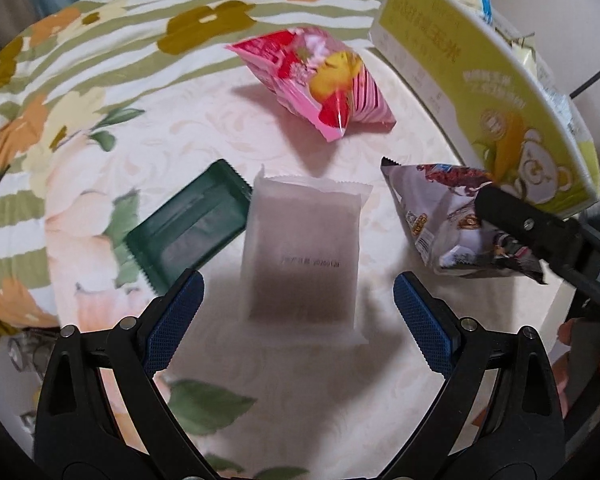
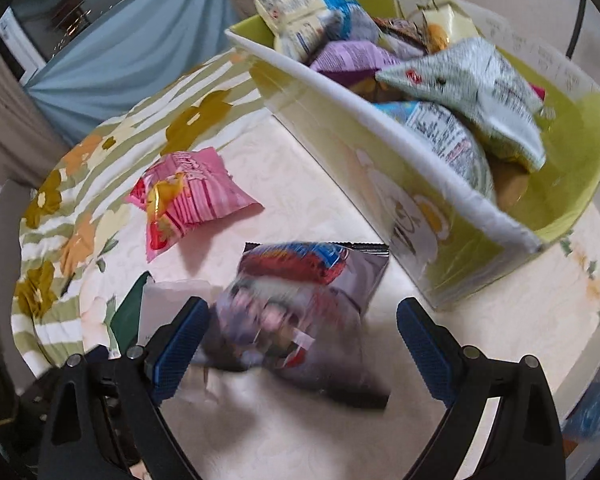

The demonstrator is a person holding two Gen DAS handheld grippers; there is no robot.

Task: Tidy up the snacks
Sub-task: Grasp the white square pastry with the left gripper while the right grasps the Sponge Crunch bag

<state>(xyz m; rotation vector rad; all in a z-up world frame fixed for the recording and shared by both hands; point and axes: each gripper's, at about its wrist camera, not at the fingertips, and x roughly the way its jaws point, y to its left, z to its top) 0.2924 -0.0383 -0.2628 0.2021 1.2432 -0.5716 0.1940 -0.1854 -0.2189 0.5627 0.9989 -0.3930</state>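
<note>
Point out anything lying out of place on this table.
Four snack packets lie loose outside the green box: the pink one, dark green one, white one and silver one. Nothing looks spilled or torn.

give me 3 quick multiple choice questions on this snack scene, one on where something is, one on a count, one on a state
1. Where does the dark green packet lie?
A. left of the white packet
B. inside the box
C. on the pink packet

2. How many snack packets lie loose on the table, outside the green box?
A. two
B. four
C. six

3. How is the left claw?
A. shut on the white packet
B. open, above the white packet
C. out of view

Answers:
1 A, its edge sits beside the white packet's left side.
2 B, green, white, pink packet and silver packet.
3 B, both blue pads are spread apart with the packet between them, ungripped.
</note>
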